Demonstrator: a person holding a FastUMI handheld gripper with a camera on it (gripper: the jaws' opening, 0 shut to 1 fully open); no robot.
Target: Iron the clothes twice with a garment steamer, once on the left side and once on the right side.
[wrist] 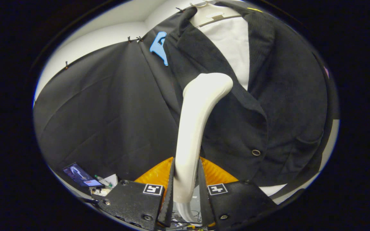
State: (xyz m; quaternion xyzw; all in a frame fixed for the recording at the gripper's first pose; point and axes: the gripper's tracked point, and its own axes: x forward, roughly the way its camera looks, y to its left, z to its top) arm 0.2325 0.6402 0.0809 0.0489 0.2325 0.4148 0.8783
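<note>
A white garment steamer [195, 128] stands up between my fingers, and my gripper [186, 179] is shut on its handle. The steamer's head [215, 84] bends to the right and rests against the left front panel of a dark corduroy jacket [284, 106]. The jacket hangs on a pale hanger [209, 16] over a white shirt [233, 45]. Below and right of the steamer, a round button [256, 152] shows on the jacket's left panel.
Black cloth [108, 109] hangs as the booth wall left of the jacket, clipped along a white wall [114, 29]. Beside the left finger, a tablet [80, 175] and small items [103, 183] lie low down. An orange surface [217, 173] shows behind the fingers.
</note>
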